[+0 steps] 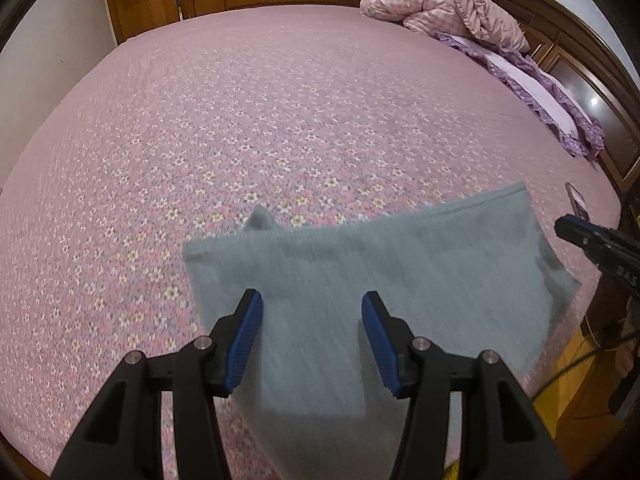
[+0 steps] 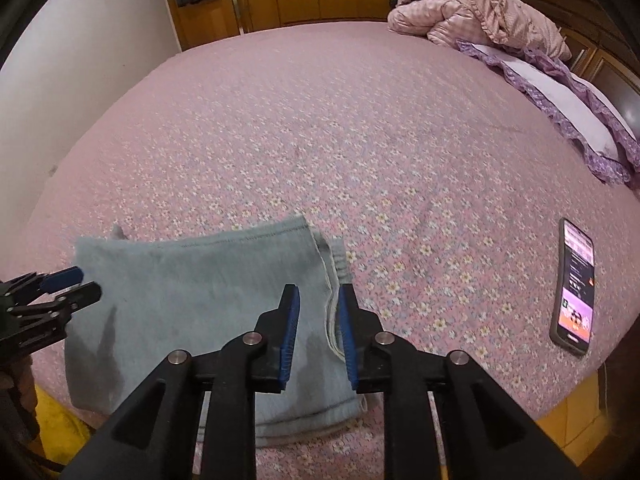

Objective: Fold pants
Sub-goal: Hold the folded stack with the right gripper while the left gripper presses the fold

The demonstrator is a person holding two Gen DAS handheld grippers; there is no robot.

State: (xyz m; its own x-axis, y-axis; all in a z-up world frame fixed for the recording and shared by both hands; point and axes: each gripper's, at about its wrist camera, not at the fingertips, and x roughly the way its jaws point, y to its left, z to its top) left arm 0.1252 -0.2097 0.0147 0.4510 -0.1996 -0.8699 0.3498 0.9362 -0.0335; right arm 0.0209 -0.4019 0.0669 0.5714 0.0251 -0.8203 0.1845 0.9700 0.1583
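One pair of grey-blue pants lay folded into a compact rectangle at the near edge of the bed, its long axis running left to right across your view and parallel to that edge. In the right wrist view, the stitched hem ran along the far side and the bunched, layered end pointed to your right.

You held your left gripper above the left half of the bundle, its two blue-padded fingers spread wide and gripping nothing. Your right gripper hovered over the right-hand end, its fingers parted by a narrower gap, with the fabric's edge showing between them but not pinched. Whether either tool touched the cloth could not be told; the pants were motion-blurred in the left wrist view.

One phone, screen lit, rested on the floral bedspread well to the right of the pants. One pink quilt sat heaped at the far right corner, beside one purple-frilled pillow.
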